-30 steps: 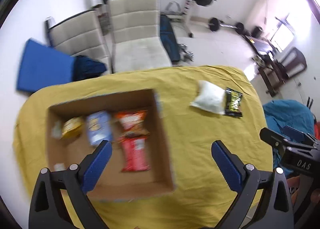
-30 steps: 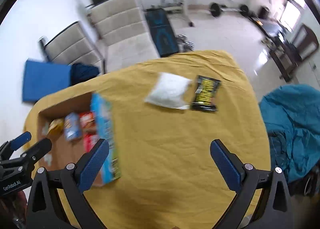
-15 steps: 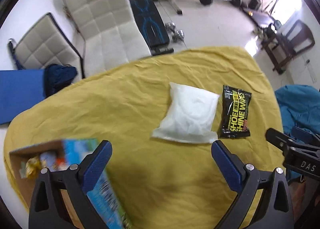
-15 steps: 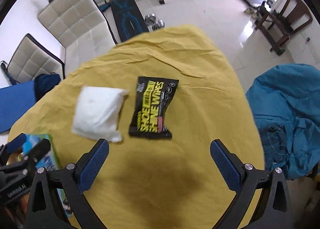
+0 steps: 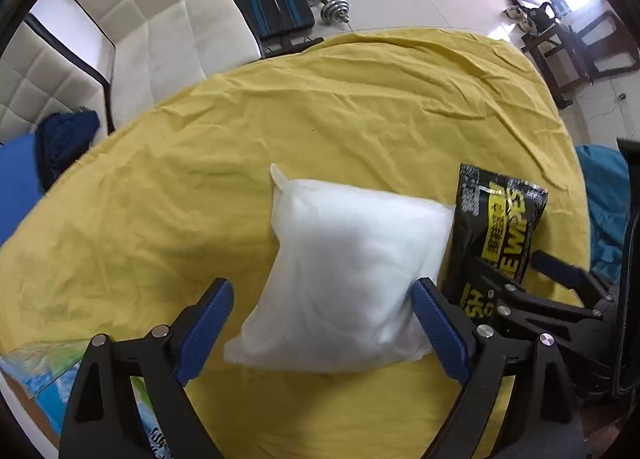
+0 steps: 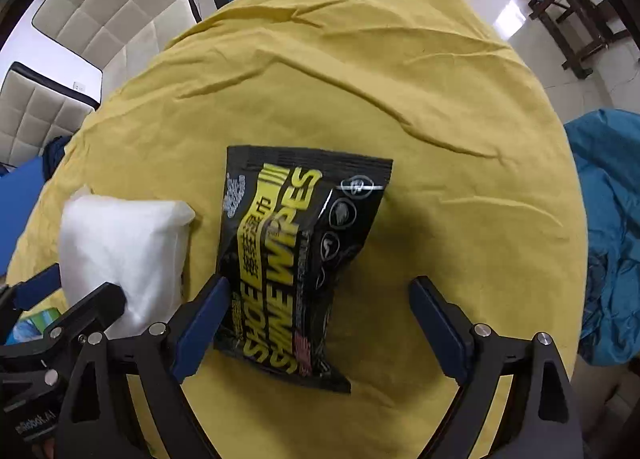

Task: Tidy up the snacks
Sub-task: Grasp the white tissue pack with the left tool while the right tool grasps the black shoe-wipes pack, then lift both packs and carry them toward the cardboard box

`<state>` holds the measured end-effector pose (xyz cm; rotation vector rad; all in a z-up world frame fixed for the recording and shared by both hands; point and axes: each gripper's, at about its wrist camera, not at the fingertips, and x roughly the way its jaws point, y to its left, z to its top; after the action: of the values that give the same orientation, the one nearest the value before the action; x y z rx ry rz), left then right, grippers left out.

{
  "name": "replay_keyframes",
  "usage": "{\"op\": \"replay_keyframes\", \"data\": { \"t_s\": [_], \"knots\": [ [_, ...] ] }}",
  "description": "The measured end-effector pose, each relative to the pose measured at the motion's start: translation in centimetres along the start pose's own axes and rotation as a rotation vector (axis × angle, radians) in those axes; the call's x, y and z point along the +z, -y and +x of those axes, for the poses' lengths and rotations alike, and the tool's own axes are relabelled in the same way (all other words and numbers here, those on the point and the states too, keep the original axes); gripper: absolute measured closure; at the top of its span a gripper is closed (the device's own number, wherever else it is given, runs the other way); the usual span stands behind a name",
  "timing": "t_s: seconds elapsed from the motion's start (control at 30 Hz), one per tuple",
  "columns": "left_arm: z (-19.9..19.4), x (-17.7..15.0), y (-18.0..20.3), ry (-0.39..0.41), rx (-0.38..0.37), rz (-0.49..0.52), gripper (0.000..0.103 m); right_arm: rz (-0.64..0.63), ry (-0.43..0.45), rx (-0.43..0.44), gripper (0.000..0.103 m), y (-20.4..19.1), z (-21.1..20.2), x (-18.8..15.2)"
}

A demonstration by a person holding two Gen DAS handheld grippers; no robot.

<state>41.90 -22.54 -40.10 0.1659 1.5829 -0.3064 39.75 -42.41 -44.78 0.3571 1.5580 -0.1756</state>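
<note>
A puffy white bag point(image 5: 348, 271) lies on the yellow tablecloth point(image 5: 320, 119), and my left gripper point(image 5: 324, 291) stands open around its near end, one finger on each side. To its right lies a black and yellow shoe wipes packet point(image 6: 292, 255). My right gripper point(image 6: 320, 291) is open over that packet's near end, its left finger over the packet's left edge. The white bag point(image 6: 120, 251) shows at left in the right wrist view, the packet point(image 5: 496, 227) at right in the left wrist view. A corner of the cardboard box with its printed flap point(image 5: 44, 363) shows at bottom left.
Padded white chairs point(image 5: 160, 19) stand beyond the table's far edge, with a blue cloth point(image 5: 24, 175) at left. A teal fabric heap point(image 6: 608, 219) lies off the right edge. Dumbbells point(image 5: 328, 9) and dark wooden furniture stand on the tiled floor.
Both grippers have swung right from the box and come down close to the table. The left now straddles the white bag, the right the wipes packet. Both stayed open.
</note>
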Motion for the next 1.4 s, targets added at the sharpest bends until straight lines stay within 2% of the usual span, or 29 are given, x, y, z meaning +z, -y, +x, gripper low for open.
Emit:
{"op": "replay_keyframes", "data": {
  "t_s": [0.13,0.2,0.33,0.37,0.4,0.47,0.63,0.77,0.87,1.07,1.2,1.4],
  "knots": [
    [-0.4,0.5,-0.4,-0.026,-0.066,-0.039,0.012,-0.007,-0.014,0.007,0.014,0.1,-0.2,0.5],
    [-1.1,0.5,-0.3,-0.005,-0.052,-0.040,0.013,-0.008,-0.011,0.048,0.015,-0.3,-0.5,1.3],
    [-1.5,0.6,0.2,0.002,-0.017,-0.022,0.013,-0.015,-0.028,0.027,0.017,-1.2,0.9,2.0],
    [-1.5,0.7,0.3,-0.001,-0.015,-0.019,0.013,-0.013,-0.029,0.019,0.022,-1.3,1.0,2.1],
    [-1.4,0.6,0.4,-0.005,-0.013,-0.014,0.013,-0.020,-0.026,-0.001,0.034,-1.3,0.9,2.0],
    [-1.3,0.7,0.7,-0.007,-0.013,-0.005,0.013,-0.047,-0.035,-0.026,0.042,-0.8,0.9,1.8],
    [0.5,1.3,1.9,-0.049,-0.015,0.018,0.013,-0.069,-0.089,-0.035,0.043,1.1,0.9,1.0],
    [2.6,1.2,2.6,-0.085,0.038,0.059,0.013,-0.086,-0.105,-0.041,0.043,1.0,1.5,0.8],
    [2.5,0.5,2.8,-0.055,0.065,0.071,0.023,-0.108,-0.114,-0.064,0.043,0.2,1.8,0.2],
    [1.4,-2.4,2.5,-0.035,0.057,0.055,0.029,-0.135,-0.154,-0.044,0.044,-0.9,2.5,-2.3],
    [1.1,-6.7,2.6,-0.035,0.066,0.042,0.029,-0.158,-0.172,-0.030,0.044,-1.0,2.5,-5.2],
    [1.4,-14.1,2.3,-0.077,0.088,0.010,0.029,-0.179,-0.202,-0.020,0.044,-1.1,2.5,-10.6]
  ]
}}
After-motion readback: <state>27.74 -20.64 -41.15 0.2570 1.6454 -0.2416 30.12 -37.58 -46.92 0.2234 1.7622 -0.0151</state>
